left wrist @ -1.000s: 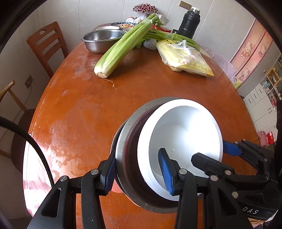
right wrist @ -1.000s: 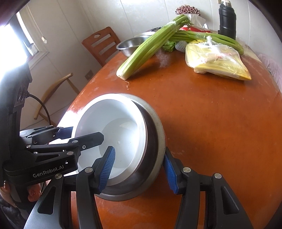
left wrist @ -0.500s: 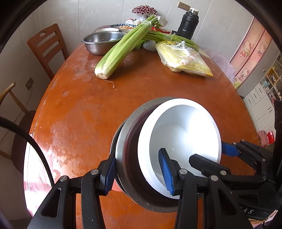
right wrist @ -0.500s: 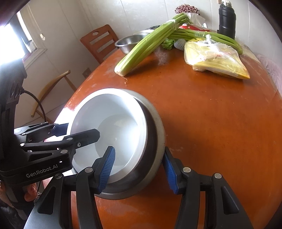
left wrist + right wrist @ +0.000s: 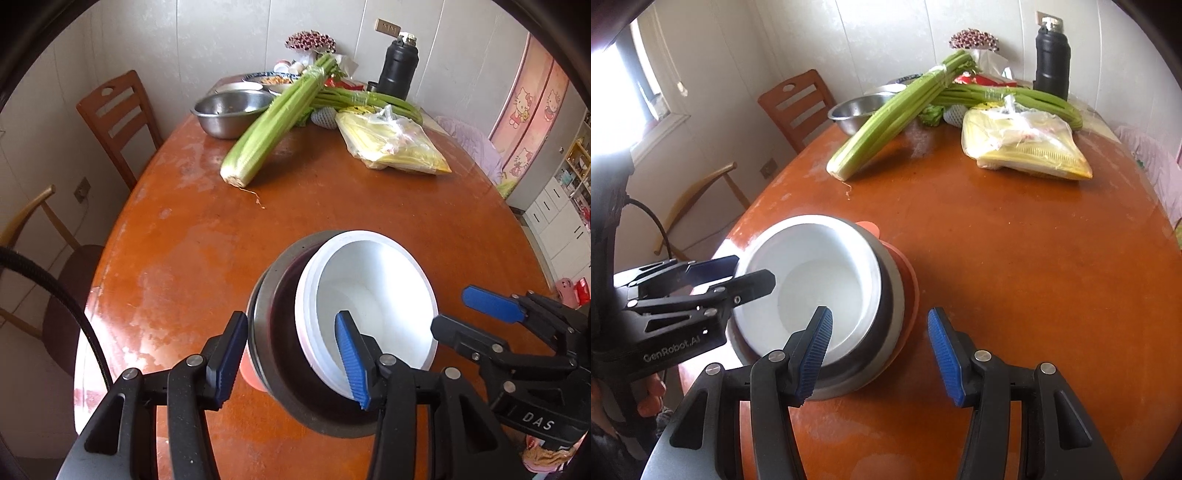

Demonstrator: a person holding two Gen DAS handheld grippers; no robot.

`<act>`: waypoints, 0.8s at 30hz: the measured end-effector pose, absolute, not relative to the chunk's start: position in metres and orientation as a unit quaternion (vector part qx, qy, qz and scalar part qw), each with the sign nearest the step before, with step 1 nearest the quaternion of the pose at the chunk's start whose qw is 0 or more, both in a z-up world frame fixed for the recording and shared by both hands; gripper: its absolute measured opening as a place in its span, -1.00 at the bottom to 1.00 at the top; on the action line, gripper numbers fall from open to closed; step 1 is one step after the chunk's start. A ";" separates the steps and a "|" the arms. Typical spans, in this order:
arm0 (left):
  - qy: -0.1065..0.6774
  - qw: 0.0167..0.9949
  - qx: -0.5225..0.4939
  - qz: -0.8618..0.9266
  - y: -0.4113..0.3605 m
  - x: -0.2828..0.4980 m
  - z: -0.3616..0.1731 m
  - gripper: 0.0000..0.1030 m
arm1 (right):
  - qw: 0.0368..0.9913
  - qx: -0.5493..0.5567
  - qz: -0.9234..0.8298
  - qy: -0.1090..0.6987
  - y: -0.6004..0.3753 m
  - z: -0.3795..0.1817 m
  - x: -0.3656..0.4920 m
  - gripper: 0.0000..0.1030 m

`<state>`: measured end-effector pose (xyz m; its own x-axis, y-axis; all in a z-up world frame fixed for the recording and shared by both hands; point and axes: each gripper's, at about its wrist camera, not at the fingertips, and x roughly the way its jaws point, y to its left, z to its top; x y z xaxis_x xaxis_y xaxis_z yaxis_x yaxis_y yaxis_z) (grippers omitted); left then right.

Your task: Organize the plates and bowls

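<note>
Glossy orange-brown round table (image 5: pixel 332 206) by white panelled walls. White bowl (image 5: pixel 373 295) nested in steel bowl (image 5: pixel 273 295) at table's 6 o'clock, mouth tilted rightward. Left gripper (image 5: pixel 291 354) clamps both rims; right gripper (image 5: pixel 879 350) spread, touching nothing

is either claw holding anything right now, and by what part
The left claw grips the nested white bowl and metal bowl by their rim, one finger inside, one outside. The right claw is open, holding nothing.

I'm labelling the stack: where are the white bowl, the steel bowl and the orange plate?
white bowl (image 5: pixel 820 280), right wrist view, inner floor.
steel bowl (image 5: pixel 266 295), left wrist view, rim.
orange plate (image 5: pixel 910 284), right wrist view, exposed edge.
</note>
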<state>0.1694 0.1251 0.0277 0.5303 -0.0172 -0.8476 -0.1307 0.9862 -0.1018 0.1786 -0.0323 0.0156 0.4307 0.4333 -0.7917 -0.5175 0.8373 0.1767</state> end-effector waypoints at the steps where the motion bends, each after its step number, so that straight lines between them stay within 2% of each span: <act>1: 0.480 0.873 -0.078 0.035 0.126 0.167 0.030 -0.03 | 0.846 -0.047 0.282 0.451 -0.033 0.017 0.177 0.08; 9: 0.462 0.882 -0.076 0.052 0.117 0.137 0.043 0.03 | 0.864 -0.060 0.285 0.410 -0.042 0.032 0.148 0.12; 17: 0.449 0.887 -0.085 0.073 0.100 0.101 0.037 0.06 | 0.884 -0.065 0.293 0.358 -0.062 0.036 0.105 0.26; 24: 0.452 0.886 -0.084 0.065 0.074 0.073 0.025 0.06 | 0.887 -0.078 0.283 0.355 -0.080 0.027 0.072 0.27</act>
